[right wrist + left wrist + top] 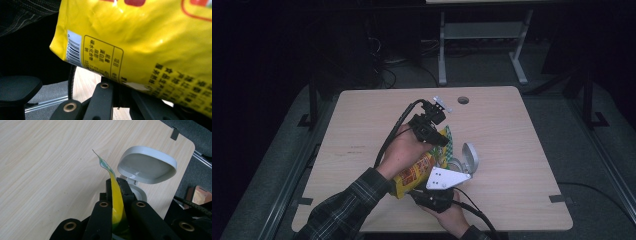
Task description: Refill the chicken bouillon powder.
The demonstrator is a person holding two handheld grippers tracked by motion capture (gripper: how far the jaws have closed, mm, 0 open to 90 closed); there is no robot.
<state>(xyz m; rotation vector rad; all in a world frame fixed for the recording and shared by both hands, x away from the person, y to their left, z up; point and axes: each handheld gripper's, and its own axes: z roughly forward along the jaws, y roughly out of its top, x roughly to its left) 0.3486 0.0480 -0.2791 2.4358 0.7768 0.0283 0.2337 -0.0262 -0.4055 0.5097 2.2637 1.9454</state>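
Note:
A yellow snack bag (413, 173) with red print hangs tilted above the table, held at both ends. My left gripper (441, 141) is shut on its green-and-white top edge; in the left gripper view the bag (116, 200) runs as a thin yellow strip between the closed jaws (116, 185). My right gripper (428, 189), under its grey plate (445, 178), holds the bag's lower end. In the right gripper view the bag (140, 37) looms close with barcode and printed text, its lower edge caught in the jaws (120, 86). A grey container (466, 159) with its hinged lid up (147, 165) stands just beyond the bag.
The pale wooden table (362, 130) has a round cable hole (463, 100) at its far edge. Cables trail from both grippers. A plaid sleeve (347, 207) comes in at the bottom left. Dark floor and a metal frame (482, 35) lie beyond the table.

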